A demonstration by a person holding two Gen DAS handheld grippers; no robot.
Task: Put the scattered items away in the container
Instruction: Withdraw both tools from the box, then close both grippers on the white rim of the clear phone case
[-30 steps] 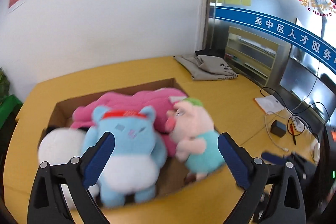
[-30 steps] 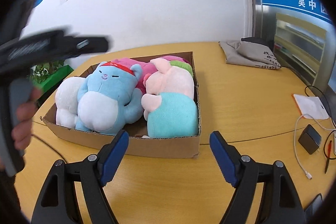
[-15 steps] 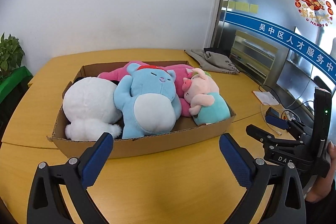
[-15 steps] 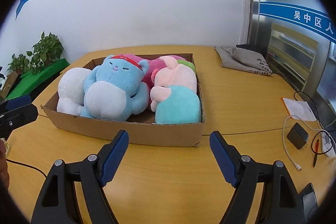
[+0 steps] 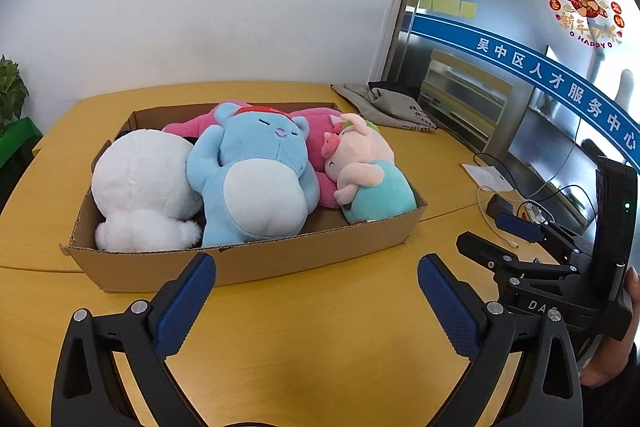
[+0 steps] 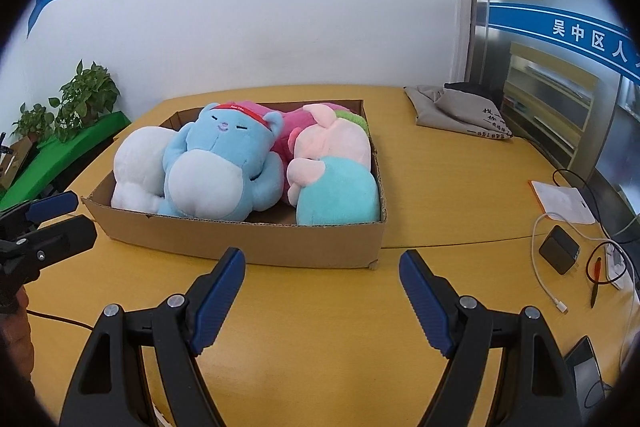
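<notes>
Right, the cardboard box point(image 5: 256, 263) sits on the yellow table point(image 5: 320, 347) with every plush inside it — a white plush point(image 5: 144, 183) at the left end, a blue bear point(image 5: 256, 179) with a red headband in the middle, a pink plush point(image 5: 316, 123) tucked behind, and a pink pig in a teal outfit point(image 5: 368, 175) at the right end. All four are packed touching one another, the bear lying on its back with its white belly up.

Left gripper point(image 5: 316, 299) hovers over bare tabletop just short of the box's near wall, fingers spread wide, nothing between the blue pads point(image 5: 184, 307). Right gripper point(image 6: 322, 291) does likewise from its own side — jaws wide apart and holding nothing, its tips near the box front.

Each tool shows in the other's view: the right one point(image 5: 536, 263) at the right edge, the left one point(image 6: 44, 223) at the left edge.

Beyond the box lie a grey cloth bag point(image 6: 456, 111), a black charger point(image 6: 559, 254) with a white cable point(image 6: 540, 267), and a white paper point(image 6: 562, 199).
</notes>
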